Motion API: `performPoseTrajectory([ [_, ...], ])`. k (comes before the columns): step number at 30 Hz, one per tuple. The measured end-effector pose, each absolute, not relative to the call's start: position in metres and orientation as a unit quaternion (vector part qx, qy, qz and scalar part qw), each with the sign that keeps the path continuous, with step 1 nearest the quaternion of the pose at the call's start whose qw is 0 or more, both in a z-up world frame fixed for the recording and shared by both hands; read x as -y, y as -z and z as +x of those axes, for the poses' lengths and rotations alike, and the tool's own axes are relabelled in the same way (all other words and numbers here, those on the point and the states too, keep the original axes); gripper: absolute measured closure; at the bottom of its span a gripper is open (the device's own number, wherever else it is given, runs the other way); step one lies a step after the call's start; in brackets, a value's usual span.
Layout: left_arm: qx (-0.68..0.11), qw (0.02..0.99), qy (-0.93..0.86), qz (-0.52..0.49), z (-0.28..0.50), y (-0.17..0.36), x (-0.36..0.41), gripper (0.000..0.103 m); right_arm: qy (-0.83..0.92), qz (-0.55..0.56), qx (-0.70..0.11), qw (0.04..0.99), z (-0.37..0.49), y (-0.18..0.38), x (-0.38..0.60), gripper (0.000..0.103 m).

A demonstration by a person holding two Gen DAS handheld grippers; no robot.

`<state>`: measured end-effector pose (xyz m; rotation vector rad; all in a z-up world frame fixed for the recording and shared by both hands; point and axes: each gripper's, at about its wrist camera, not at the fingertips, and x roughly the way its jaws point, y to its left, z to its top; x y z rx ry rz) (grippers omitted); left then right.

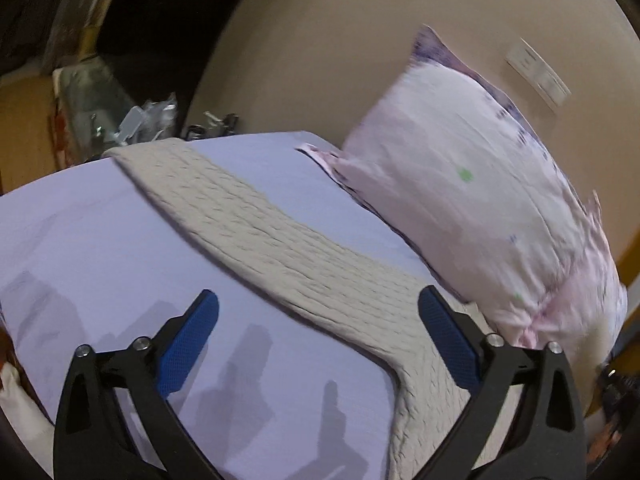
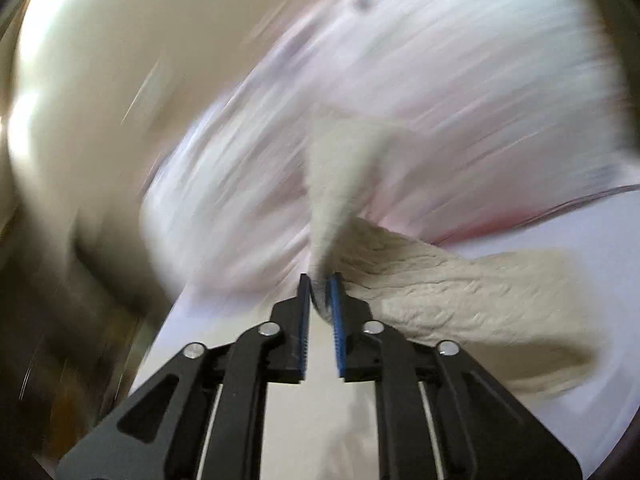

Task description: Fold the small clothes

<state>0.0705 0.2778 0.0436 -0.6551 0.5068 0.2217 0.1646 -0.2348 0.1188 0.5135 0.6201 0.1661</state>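
A beige knitted garment (image 1: 256, 224) lies stretched across the lavender bed sheet (image 1: 80, 232), running from the far left edge toward the near right. My left gripper (image 1: 318, 308) is open and empty, hovering just above the sheet and the near part of the garment. My right gripper (image 2: 320, 284) is shut on a bunched end of the same beige garment (image 2: 460, 292), which it holds lifted off the sheet; a flap sticks up past the fingertips. The right wrist view is heavily motion-blurred.
A pink and white floral pillow (image 1: 472, 200) leans against the beige wall (image 1: 340, 48) at the right of the bed; it fills the blurred background of the right wrist view (image 2: 400, 80). Clutter (image 1: 148, 120) sits beyond the far bed edge.
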Motion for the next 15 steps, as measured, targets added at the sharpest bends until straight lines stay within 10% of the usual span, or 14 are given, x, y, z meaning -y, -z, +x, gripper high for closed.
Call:
performPoseTrajectory([
  [6, -0.249, 0.871, -0.13, -0.402, 0.074, -0.025, -0.329, 0.02, -0.122, 0.253, -0.286, 0.916, 0.166, -0.118, 0.199, 0.028],
  [15, -0.241, 0.813, -0.17, -0.502, 0.1, -0.002, -0.392, 0.043, -0.036, 0.283, -0.296, 0.911, 0.121, -0.098, 0.252, 0.028],
])
